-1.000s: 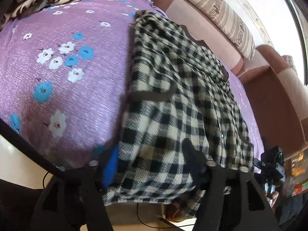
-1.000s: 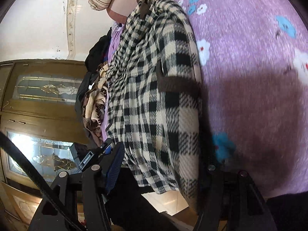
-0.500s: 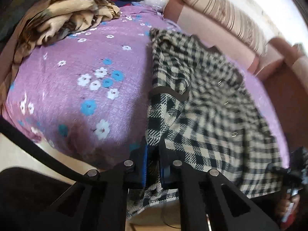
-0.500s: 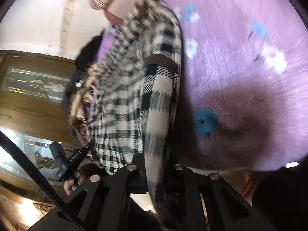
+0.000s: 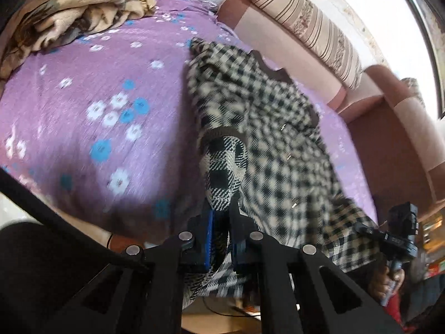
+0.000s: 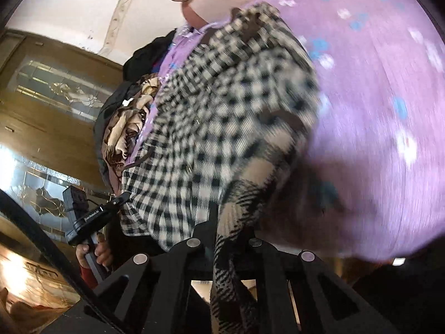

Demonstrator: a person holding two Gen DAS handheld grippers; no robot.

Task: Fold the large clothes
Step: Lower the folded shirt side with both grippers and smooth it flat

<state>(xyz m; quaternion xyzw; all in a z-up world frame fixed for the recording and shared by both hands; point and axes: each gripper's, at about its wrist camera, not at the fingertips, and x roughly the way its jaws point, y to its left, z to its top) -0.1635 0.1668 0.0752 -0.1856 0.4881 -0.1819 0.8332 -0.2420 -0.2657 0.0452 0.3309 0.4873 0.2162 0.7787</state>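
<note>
You had the left gripper [image 5: 221, 220] and right gripper [image 6: 230, 222] each clamped on a bottom corner of the checked coat [image 5: 267, 144], whose length ran up-frame across the purple bedspread [image 5: 91, 117] toward its collar.

Open purple bedspread [image 5: 83, 128] left of the checked garment [image 5: 278, 150]: free passage there. Far corner blocked by a heaped beige blanket [image 5: 78, 19]. Striped bolster [image 5: 306, 25] and pink sofa arm [image 5: 389, 150] wall off the far and right sides.
</note>
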